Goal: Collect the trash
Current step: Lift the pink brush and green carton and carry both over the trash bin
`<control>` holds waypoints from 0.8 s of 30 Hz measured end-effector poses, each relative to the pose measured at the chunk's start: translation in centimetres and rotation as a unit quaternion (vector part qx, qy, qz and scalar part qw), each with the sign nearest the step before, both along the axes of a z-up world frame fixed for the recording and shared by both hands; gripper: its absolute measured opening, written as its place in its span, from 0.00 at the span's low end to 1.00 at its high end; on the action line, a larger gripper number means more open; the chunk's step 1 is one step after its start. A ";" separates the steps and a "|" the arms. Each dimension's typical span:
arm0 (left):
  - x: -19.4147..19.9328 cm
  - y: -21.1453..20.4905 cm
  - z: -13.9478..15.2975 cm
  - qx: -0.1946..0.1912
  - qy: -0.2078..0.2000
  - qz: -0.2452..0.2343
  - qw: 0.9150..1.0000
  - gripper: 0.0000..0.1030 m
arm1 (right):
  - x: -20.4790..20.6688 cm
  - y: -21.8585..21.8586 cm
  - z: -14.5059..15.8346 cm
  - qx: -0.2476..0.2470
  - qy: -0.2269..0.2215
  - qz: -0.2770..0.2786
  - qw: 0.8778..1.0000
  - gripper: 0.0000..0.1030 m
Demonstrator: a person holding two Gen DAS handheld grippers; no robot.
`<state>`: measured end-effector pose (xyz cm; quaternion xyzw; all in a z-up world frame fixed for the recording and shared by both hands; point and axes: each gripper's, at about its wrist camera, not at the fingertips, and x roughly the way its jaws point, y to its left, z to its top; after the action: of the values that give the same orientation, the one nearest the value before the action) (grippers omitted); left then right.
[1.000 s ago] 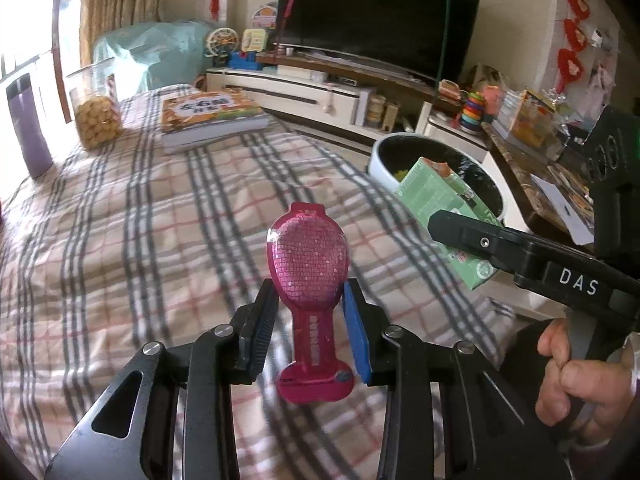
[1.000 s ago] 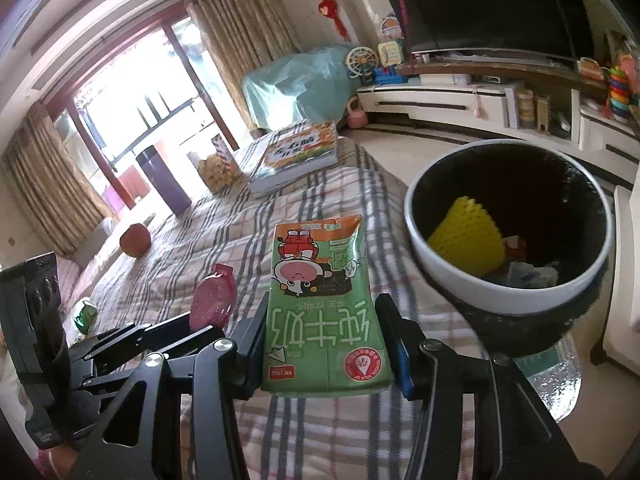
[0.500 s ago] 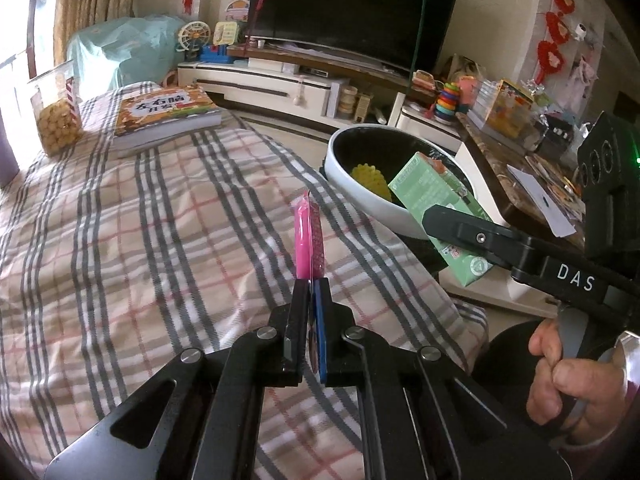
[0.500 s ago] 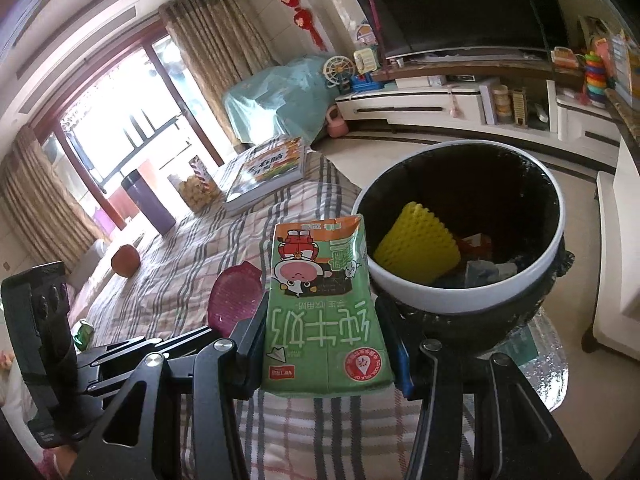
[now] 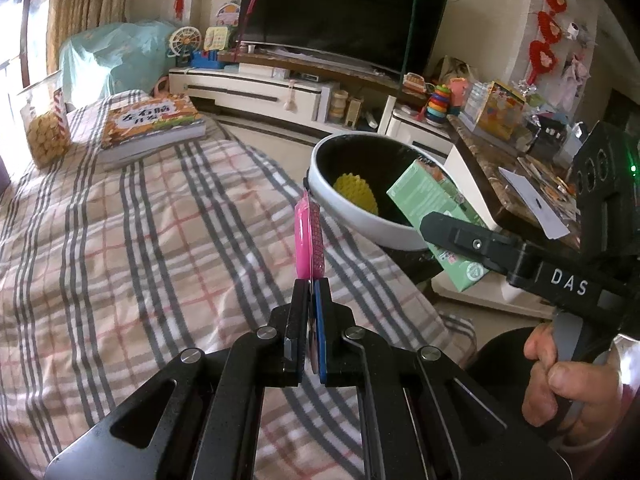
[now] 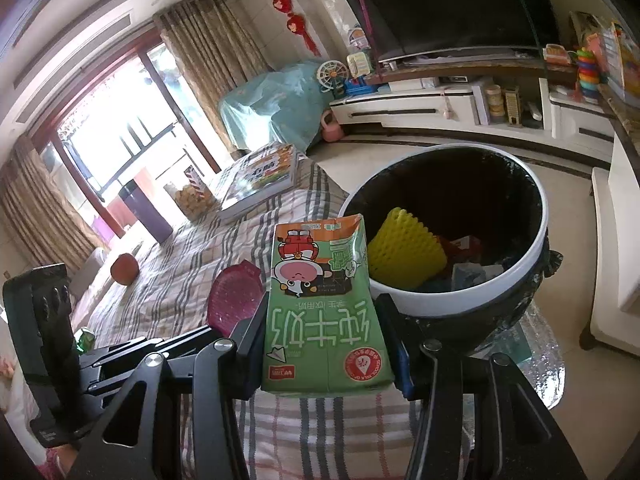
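Right gripper (image 6: pixel 326 344) clamps the light, crushable milk carton (image 6: pixel 324 308) across its sides; left gripper (image 5: pixel 306 300) pinches the flimsy pink wrapper (image 5: pixel 307 240) edge-on, near the bin (image 6: pixel 532 252).

My living room: plaid-covered table (image 5: pixel 120 240), dark TV (image 5: pixel 344 12) on white low cabinet (image 5: pixel 248 88), curtained bright window (image 6: pixel 104 140), beige tiled floor (image 6: pixel 384 152).

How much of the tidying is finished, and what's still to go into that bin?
Some is done: the white-rimmed, black-lined trash bin already holds a yellow bumpy foam piece and other scraps. In hand: the right gripper clamps a green milk carton beside the rim, and the left gripper pinches a flat pink plastic packet. Neither has been dropped in. A small green item on the plaid cloth may remain.
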<state>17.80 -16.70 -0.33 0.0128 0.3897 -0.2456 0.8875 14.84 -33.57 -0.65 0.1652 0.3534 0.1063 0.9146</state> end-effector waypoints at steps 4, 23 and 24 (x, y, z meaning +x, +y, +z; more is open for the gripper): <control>0.2 -0.8 0.7 -0.002 -0.007 -0.009 1.000 0.03 | -0.1 -0.6 0.0 0.002 0.001 -0.006 1.000 0.49; 1.4 -4.2 2.1 -0.006 -0.022 -0.039 0.999 0.03 | 0.7 -3.8 0.5 -0.003 -0.001 -0.031 1.000 0.49; 1.5 -4.3 2.1 -0.006 -0.021 -0.039 0.999 0.03 | 0.8 -3.9 0.5 -0.004 -0.001 -0.033 0.999 0.49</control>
<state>19.27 -20.96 1.75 0.0277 0.3682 -0.2823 0.8854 15.61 -37.51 -0.11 0.1732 0.3470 0.0752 0.9187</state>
